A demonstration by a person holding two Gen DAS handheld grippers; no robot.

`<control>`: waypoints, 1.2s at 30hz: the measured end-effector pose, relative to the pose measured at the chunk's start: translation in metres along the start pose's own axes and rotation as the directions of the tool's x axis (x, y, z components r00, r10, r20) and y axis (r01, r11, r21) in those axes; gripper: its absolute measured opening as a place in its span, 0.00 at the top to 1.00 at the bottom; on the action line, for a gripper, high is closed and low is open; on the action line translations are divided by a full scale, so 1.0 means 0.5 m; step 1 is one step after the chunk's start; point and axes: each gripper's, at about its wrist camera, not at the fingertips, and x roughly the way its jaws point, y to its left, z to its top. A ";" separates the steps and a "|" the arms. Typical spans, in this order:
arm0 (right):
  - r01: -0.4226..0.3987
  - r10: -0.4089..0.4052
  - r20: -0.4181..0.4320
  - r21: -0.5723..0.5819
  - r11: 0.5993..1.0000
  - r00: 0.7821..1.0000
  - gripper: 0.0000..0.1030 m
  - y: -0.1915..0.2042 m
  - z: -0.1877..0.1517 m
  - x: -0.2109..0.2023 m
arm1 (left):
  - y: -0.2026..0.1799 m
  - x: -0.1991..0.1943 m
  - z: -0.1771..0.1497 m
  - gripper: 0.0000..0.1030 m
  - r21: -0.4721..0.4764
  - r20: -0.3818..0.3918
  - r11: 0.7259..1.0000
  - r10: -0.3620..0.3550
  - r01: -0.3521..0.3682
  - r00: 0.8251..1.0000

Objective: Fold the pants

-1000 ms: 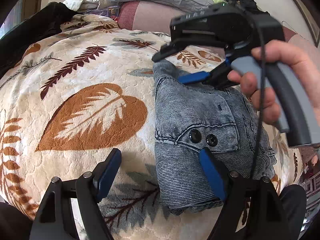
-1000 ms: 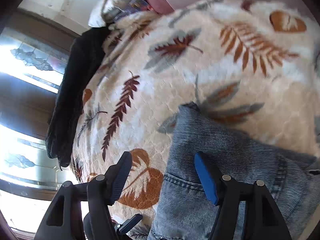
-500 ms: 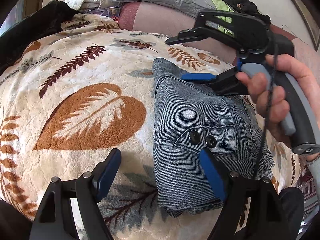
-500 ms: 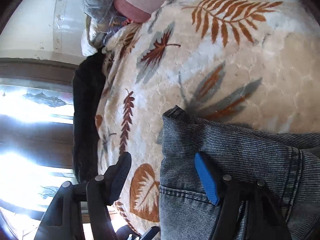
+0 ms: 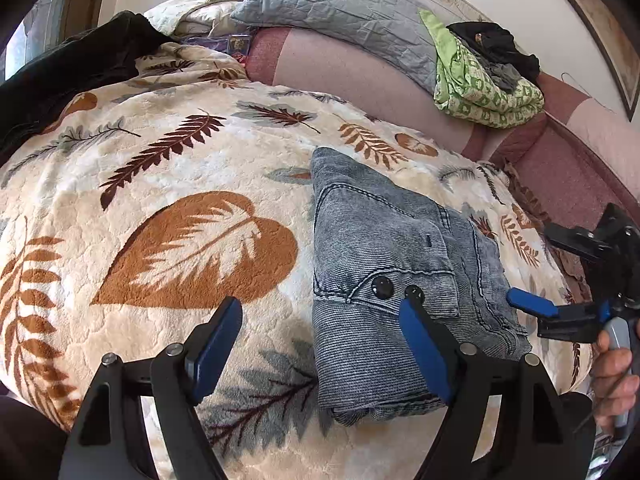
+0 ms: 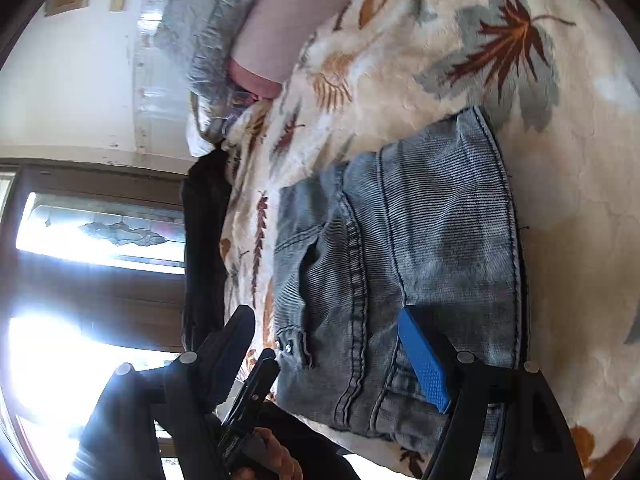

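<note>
Basically done: pants (image 5: 384, 280) folded compact on blanket (image 5: 180, 184); my left claw (image 5: 320, 356) and right claw (image 6: 340, 356) both released, empty. Next: withdraw.

Leaf-print blanket (image 5: 168, 184) covers bed beside bright window (image 6: 92, 236).

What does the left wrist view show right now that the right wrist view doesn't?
Only the left wrist view shows the two black buttons on the pants, the green patterned cloth on the sofa back, and the right claw at the pants' right edge. Only the right wrist view shows the bright window. Both show the folded denim pants on the leaf-print blanket, with both claws open.
</note>
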 end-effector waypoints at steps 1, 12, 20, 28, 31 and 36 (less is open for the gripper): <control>-0.042 0.042 -0.008 -0.007 0.999 0.999 0.23 0.000 -0.018 -0.007 | -0.005 -0.008 -0.003 0.21 0.007 0.008 1.000 0.005 -0.005 1.000; -0.128 0.127 0.016 0.014 0.992 0.992 0.19 -0.050 -0.075 -0.024 | -0.061 0.022 -0.026 0.20 0.166 -0.101 0.979 0.140 -0.122 0.985; -0.097 0.096 0.050 0.024 0.995 0.994 0.19 -0.092 -0.079 -0.051 | -0.069 -0.020 0.008 0.20 0.170 -0.082 0.976 0.150 -0.134 0.985; 0.142 -0.138 0.110 -0.029 0.989 0.984 0.19 -0.084 -0.012 -0.113 | -0.031 0.016 0.069 0.20 0.114 -0.131 0.984 0.153 -0.138 0.980; 0.219 -0.217 0.065 -0.019 0.976 0.974 0.19 -0.109 0.026 -0.109 | -0.014 0.052 0.078 0.20 0.071 -0.190 0.993 0.104 -0.092 0.976; 0.208 -0.208 -0.024 0.003 0.978 0.978 0.19 -0.133 0.075 -0.082 | 0.000 0.095 0.100 0.20 -0.012 -0.232 1.000 -0.010 0.008 0.973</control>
